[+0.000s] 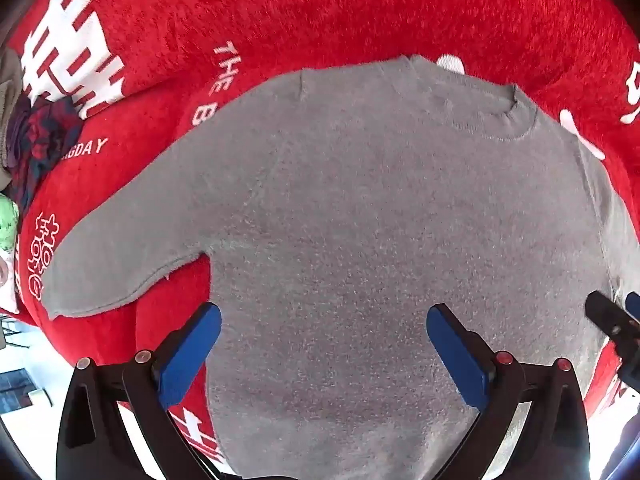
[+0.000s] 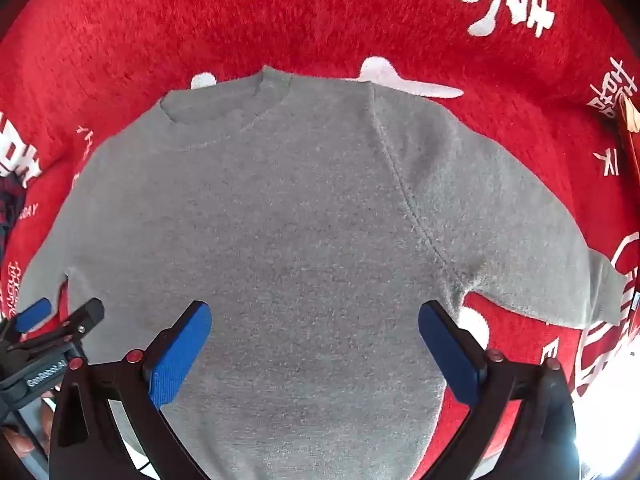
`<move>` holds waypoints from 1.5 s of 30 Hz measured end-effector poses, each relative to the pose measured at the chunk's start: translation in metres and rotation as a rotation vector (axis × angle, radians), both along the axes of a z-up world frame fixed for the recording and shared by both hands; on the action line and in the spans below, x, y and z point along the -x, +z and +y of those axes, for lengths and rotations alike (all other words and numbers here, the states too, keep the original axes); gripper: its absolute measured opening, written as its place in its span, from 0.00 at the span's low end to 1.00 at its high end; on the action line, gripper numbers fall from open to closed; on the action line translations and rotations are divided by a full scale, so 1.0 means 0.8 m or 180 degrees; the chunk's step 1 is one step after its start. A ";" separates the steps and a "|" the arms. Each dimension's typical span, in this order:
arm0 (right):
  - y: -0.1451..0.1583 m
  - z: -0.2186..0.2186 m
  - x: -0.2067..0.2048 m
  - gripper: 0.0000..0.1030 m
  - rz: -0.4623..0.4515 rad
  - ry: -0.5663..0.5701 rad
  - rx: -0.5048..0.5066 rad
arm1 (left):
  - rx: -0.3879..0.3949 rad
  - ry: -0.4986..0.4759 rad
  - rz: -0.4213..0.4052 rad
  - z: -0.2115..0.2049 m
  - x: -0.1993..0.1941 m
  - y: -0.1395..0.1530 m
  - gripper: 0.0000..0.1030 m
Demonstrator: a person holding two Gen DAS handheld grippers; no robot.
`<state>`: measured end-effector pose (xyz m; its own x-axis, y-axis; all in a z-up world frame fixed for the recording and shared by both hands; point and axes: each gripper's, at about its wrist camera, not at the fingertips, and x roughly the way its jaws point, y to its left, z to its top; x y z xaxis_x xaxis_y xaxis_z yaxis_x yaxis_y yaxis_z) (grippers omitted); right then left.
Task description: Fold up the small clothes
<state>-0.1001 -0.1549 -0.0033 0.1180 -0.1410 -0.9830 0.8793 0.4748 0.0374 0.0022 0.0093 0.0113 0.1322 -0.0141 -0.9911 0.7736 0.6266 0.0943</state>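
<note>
A small grey sweater (image 1: pixel 360 208) lies flat on a red fleece blanket (image 1: pixel 320 12), collar away from me, both sleeves spread out to the sides. My left gripper (image 1: pixel 324 332) is open and empty above the sweater's lower left body. My right gripper (image 2: pixel 316 328) is open and empty above its lower right body. The sweater also shows in the right wrist view (image 2: pixel 280 220), with the right sleeve (image 2: pixel 520 248) reaching out over the blanket (image 2: pixel 200 20). Each gripper shows at the edge of the other's view.
The blanket carries white lettering and characters (image 1: pixel 72 52). A bunch of dark red and navy cloth (image 1: pixel 40 140) lies at the left edge, with a green and white item (image 1: pixel 8 220) below it. A bright floor (image 1: pixel 24 372) shows past the blanket's near edge.
</note>
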 end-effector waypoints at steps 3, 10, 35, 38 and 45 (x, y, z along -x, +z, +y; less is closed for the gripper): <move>0.000 -0.002 -0.009 1.00 0.0119 0.0009 0.0003 | 0.0011 -0.0068 -0.0050 0.002 -0.001 0.002 1.00; 0.000 0.006 -0.017 1.00 0.0192 0.0024 0.0056 | -0.0016 0.0000 0.0036 0.003 -0.012 -0.001 1.00; -0.001 0.017 -0.020 1.00 0.0312 0.0109 0.0109 | -0.0134 -0.0019 0.0086 0.020 -0.008 -0.013 1.00; -0.001 0.018 -0.019 1.00 0.0334 0.0102 0.0121 | -0.0131 -0.0034 0.0080 0.022 -0.006 -0.011 1.00; 0.000 0.020 -0.019 1.00 0.0342 0.0099 0.0100 | -0.0143 -0.0041 0.0061 0.025 0.000 -0.008 1.00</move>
<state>-0.0852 -0.1393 -0.0036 0.0170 -0.1697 -0.9853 0.8623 0.5013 -0.0715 0.0025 0.0297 0.0046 0.1132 0.0290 -0.9932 0.7835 0.6121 0.1072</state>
